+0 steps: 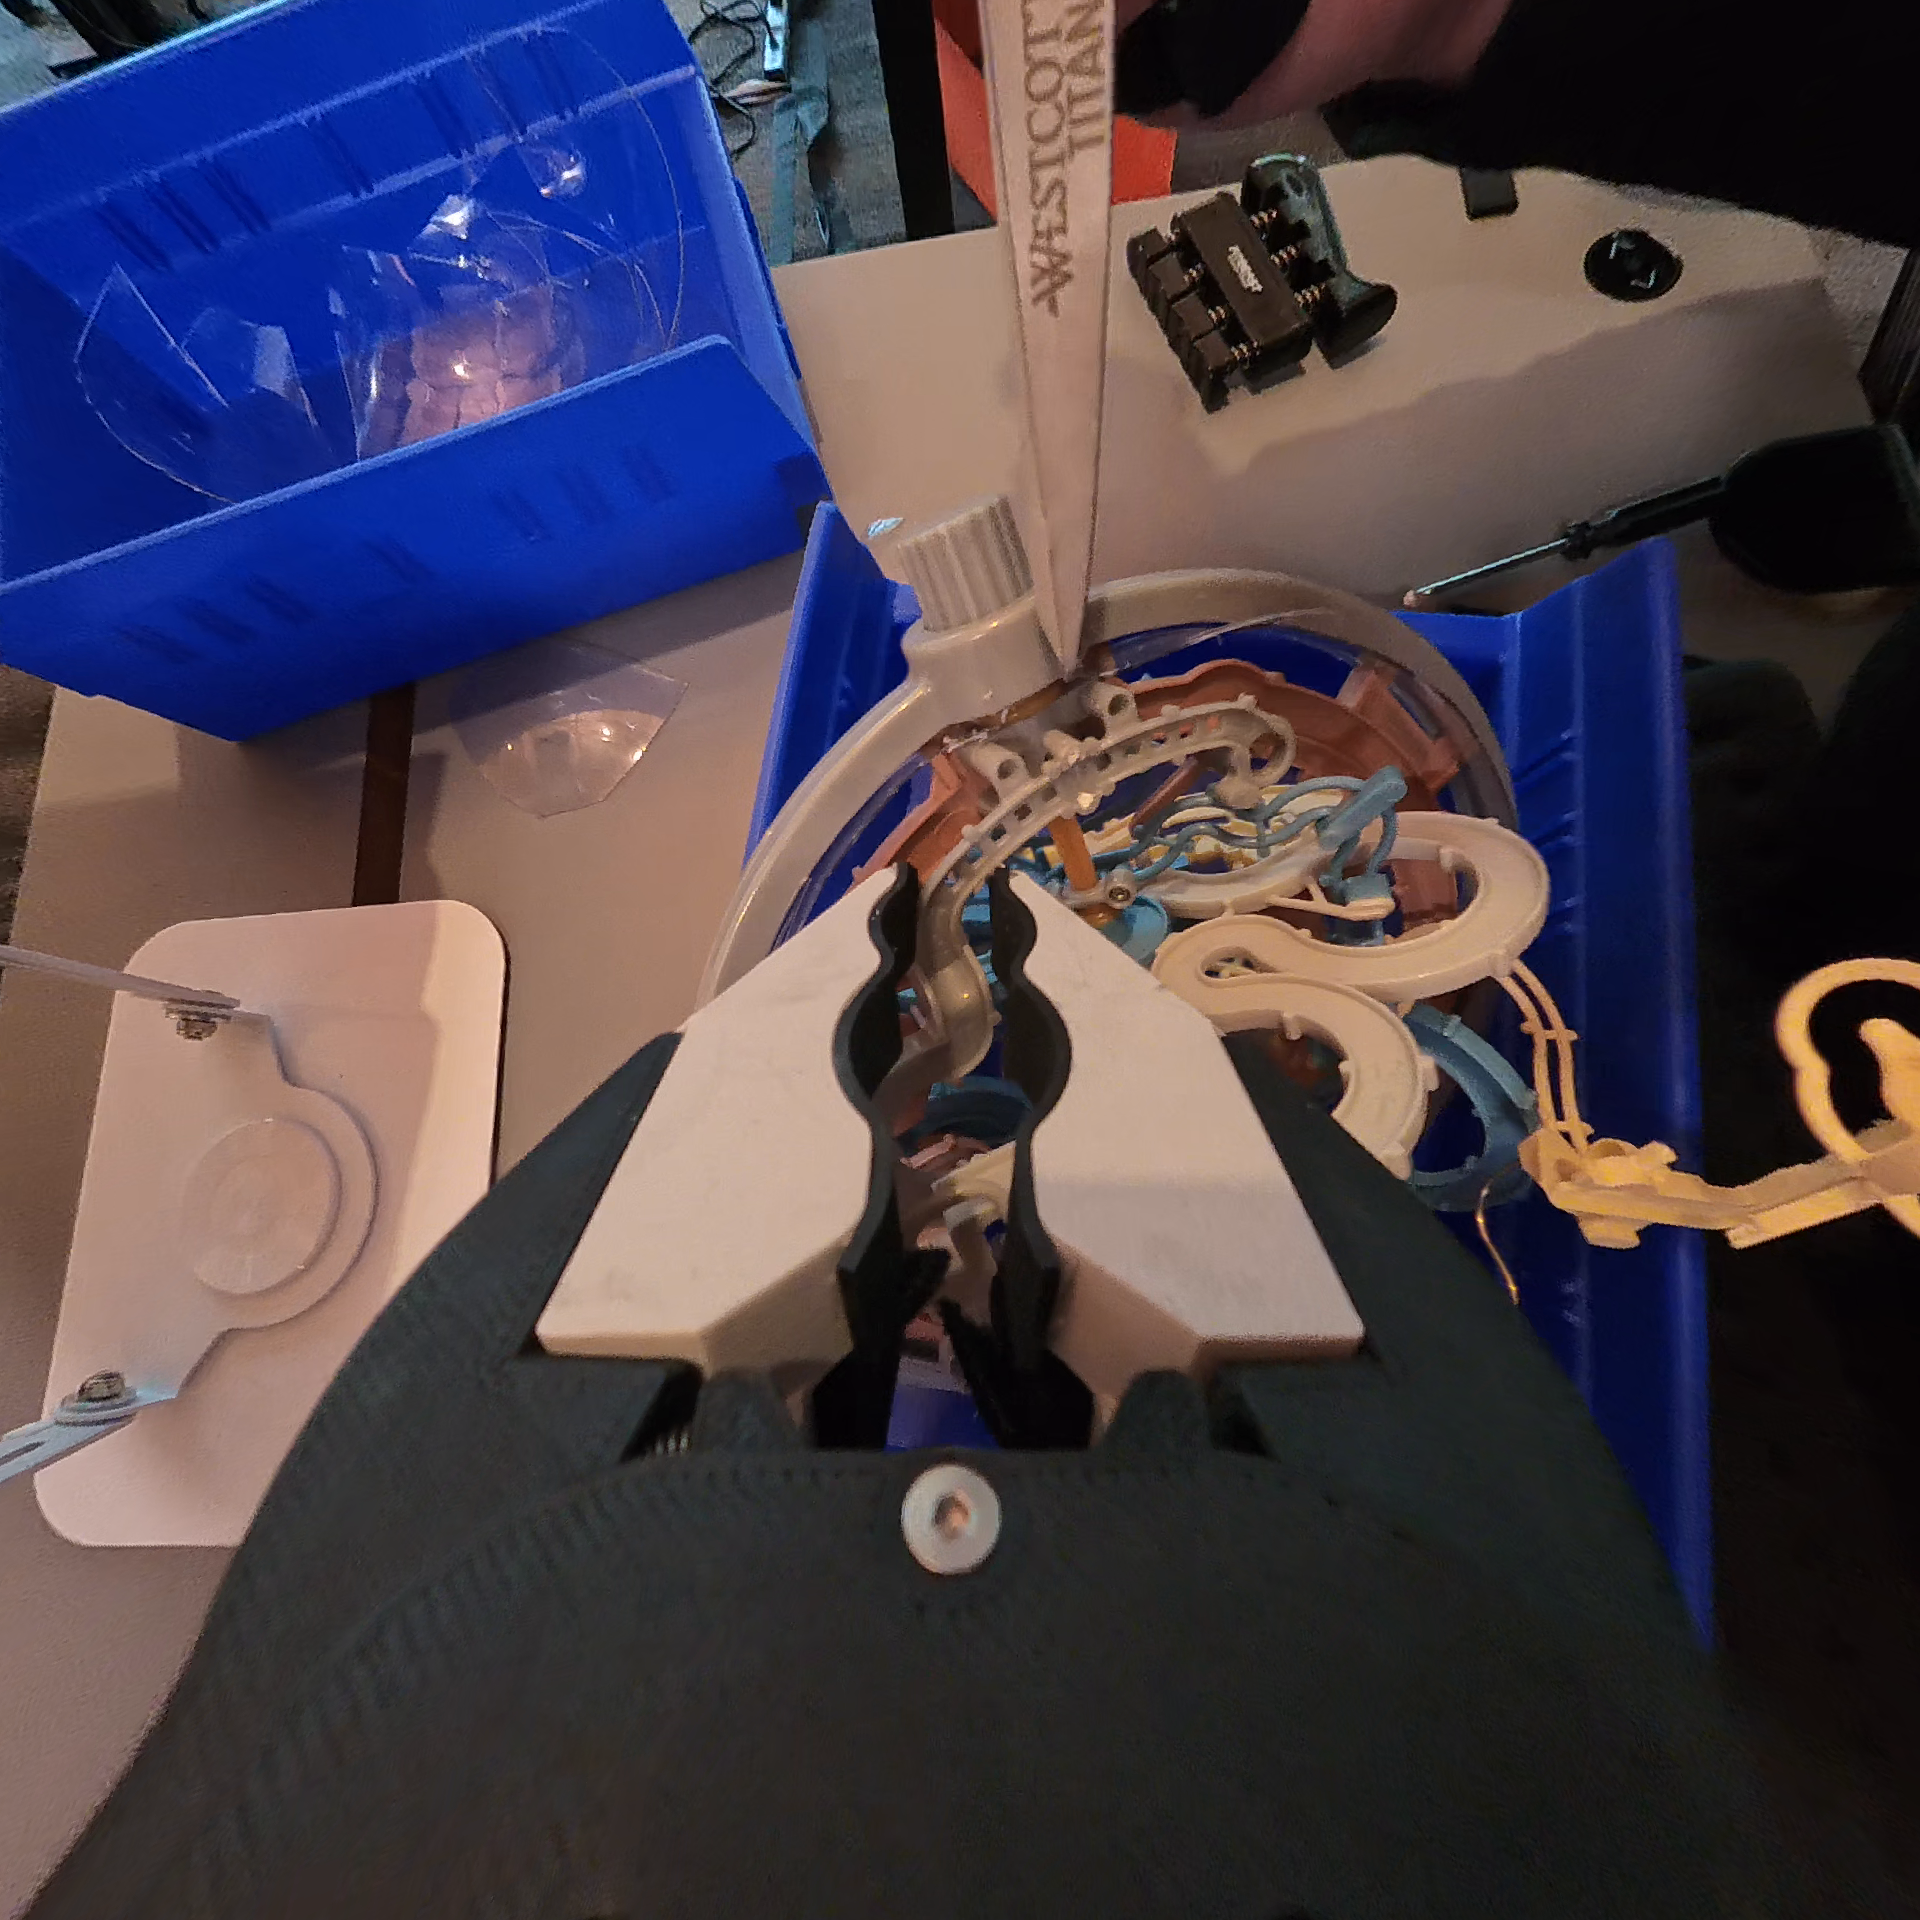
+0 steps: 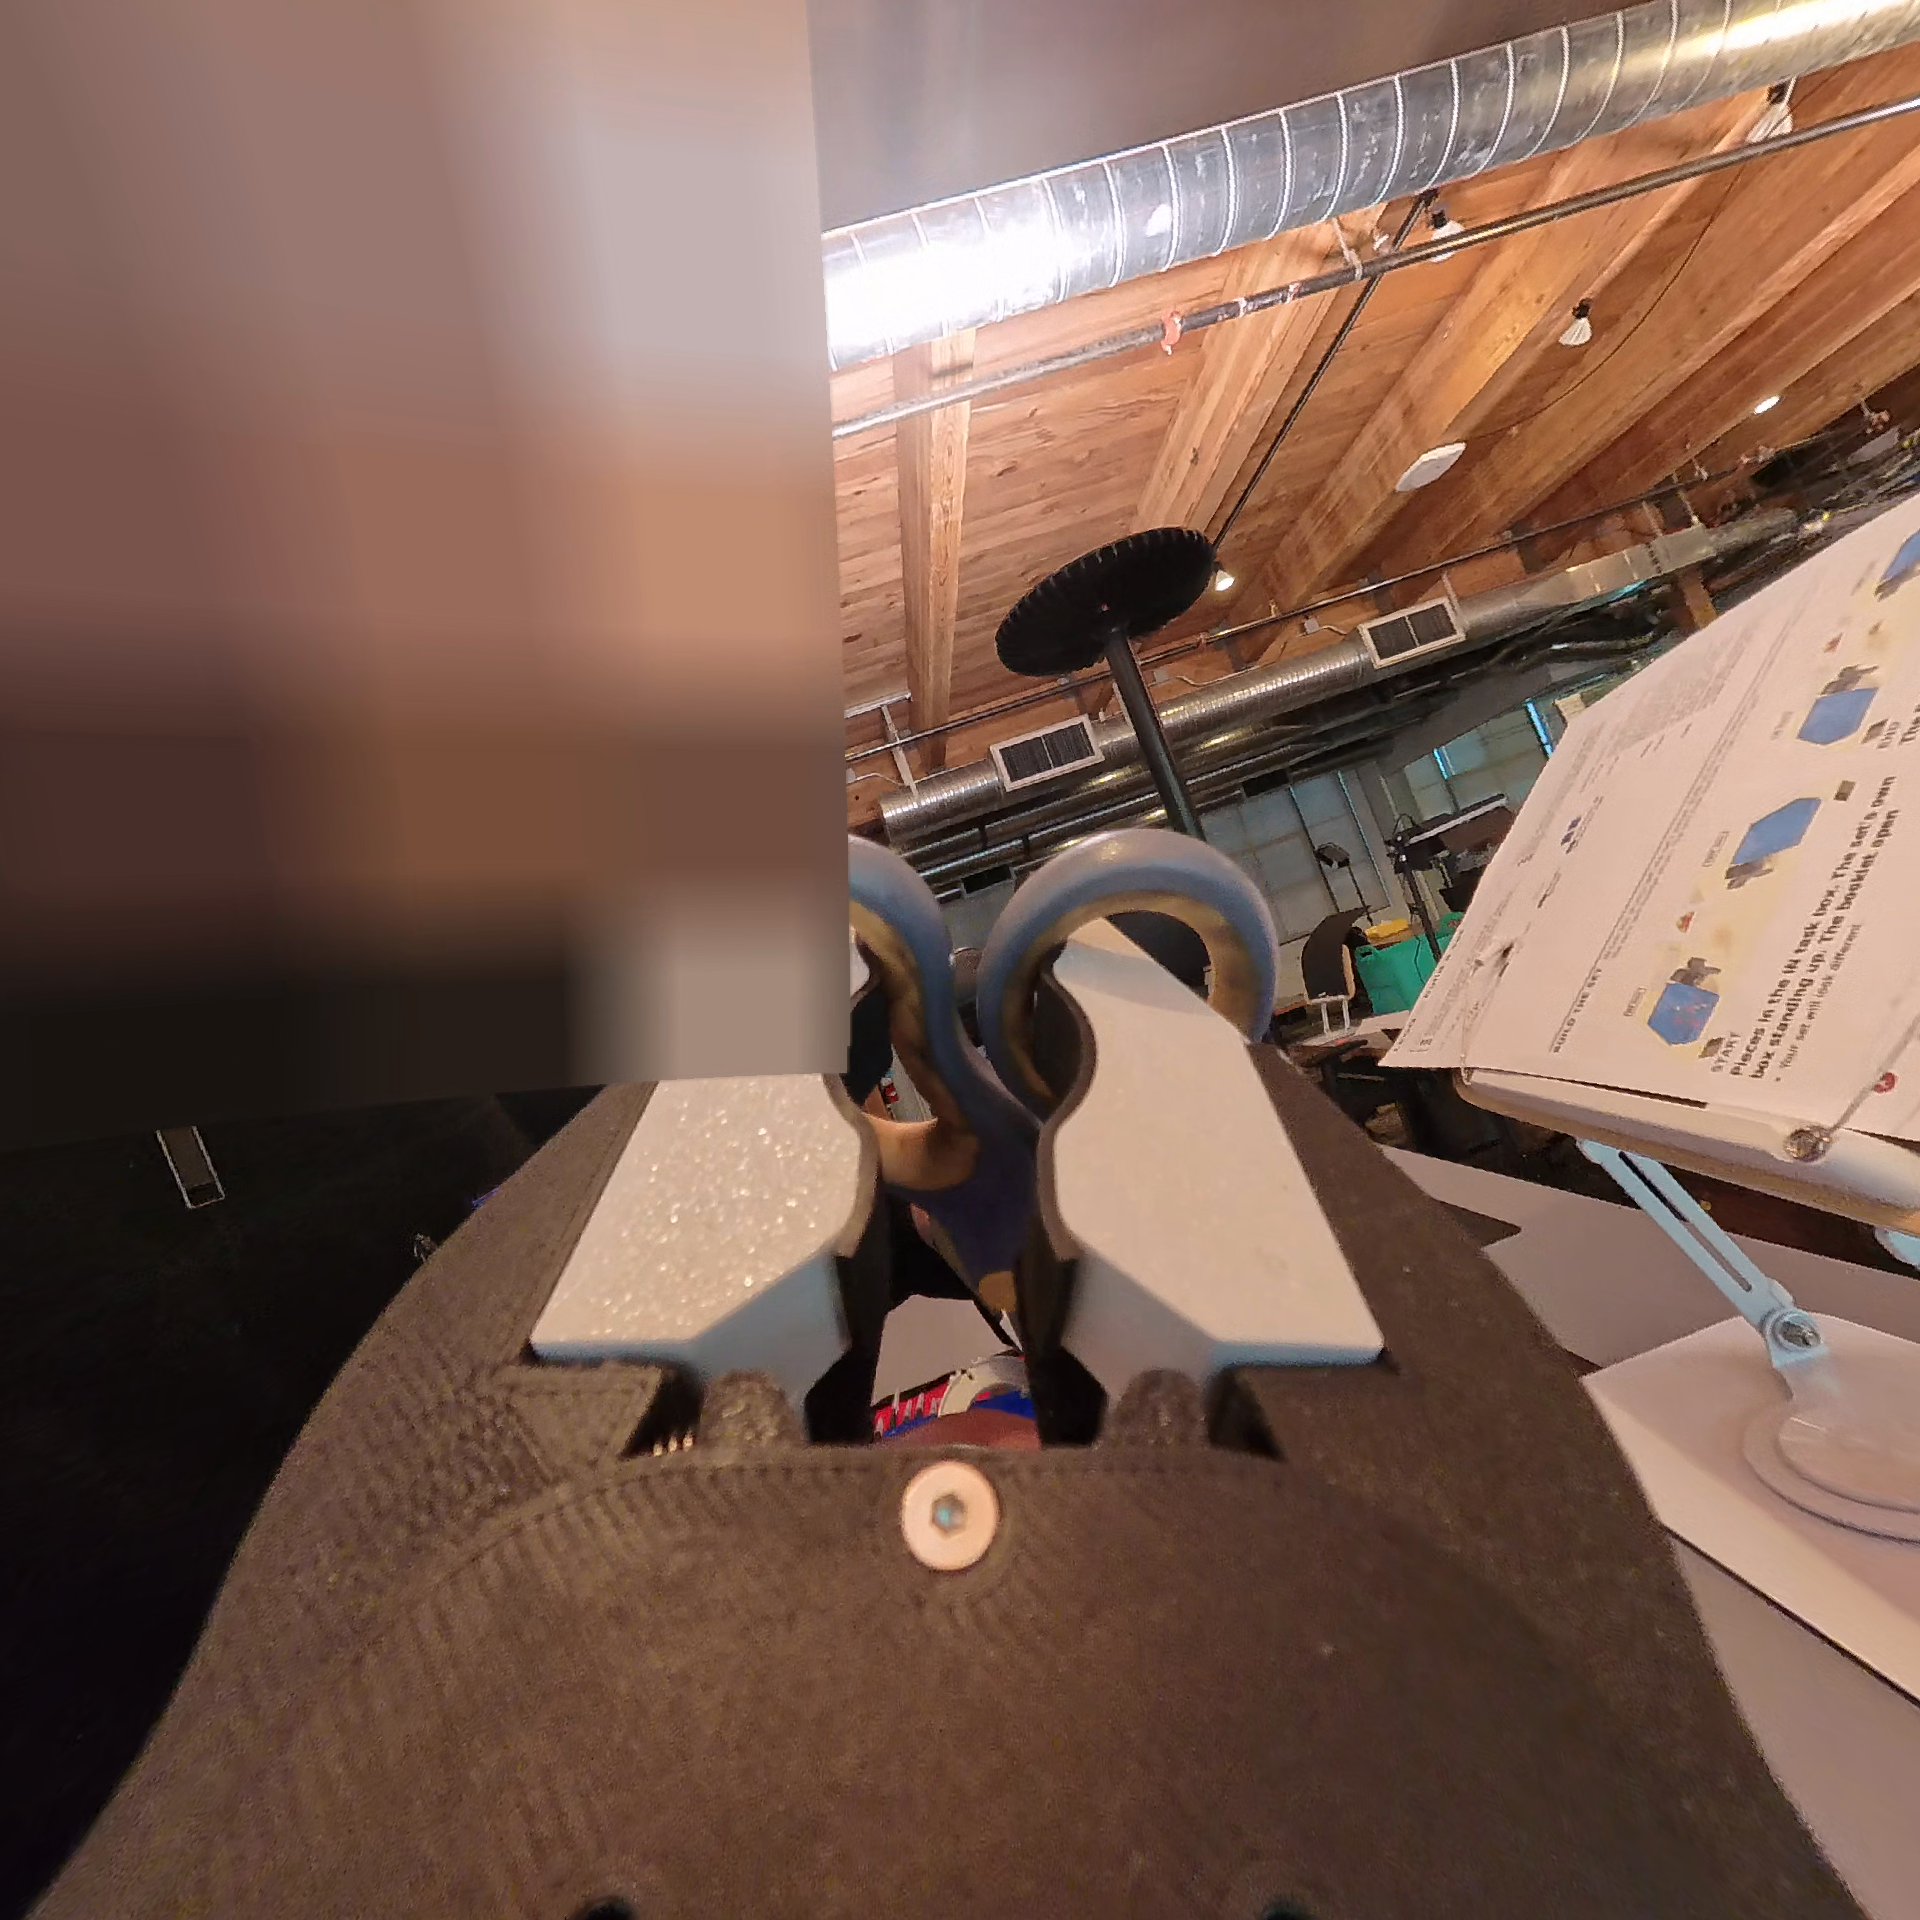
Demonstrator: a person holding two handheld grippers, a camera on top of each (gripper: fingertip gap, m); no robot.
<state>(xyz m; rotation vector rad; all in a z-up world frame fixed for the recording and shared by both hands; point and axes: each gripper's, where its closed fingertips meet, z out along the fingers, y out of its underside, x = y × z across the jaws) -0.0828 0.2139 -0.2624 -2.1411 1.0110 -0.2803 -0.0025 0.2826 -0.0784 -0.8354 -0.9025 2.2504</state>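
Nearest the left wrist camera, the left gripper reaches forward and down into a blue bin. Its fingers stand a little apart, closed on a grey curved track of the maze toy that lies in that bin. The toy is a grey ring around a tangle of white, blue and brown tracks, with a ribbed grey knob at its far edge. A cream track piece hangs over the bin's right wall.

Scissor blades come down from above, closed, tip touching the ring just right of the knob. The blades bear printed writing.

On the bench, from the left: a white plate with a clear disc and metal brackets, a clear plastic shard, a larger blue bin holding a clear dome, then a black spring-loaded tool and a screwdriver beyond the toy.

The right gripper points upward toward a wooden ceiling. Its fingers are nearly closed on the scissors' blue handle, with the loops standing above the tips. A large blurred patch covers the left side. To the right, a printed sheet rests on a white stand.
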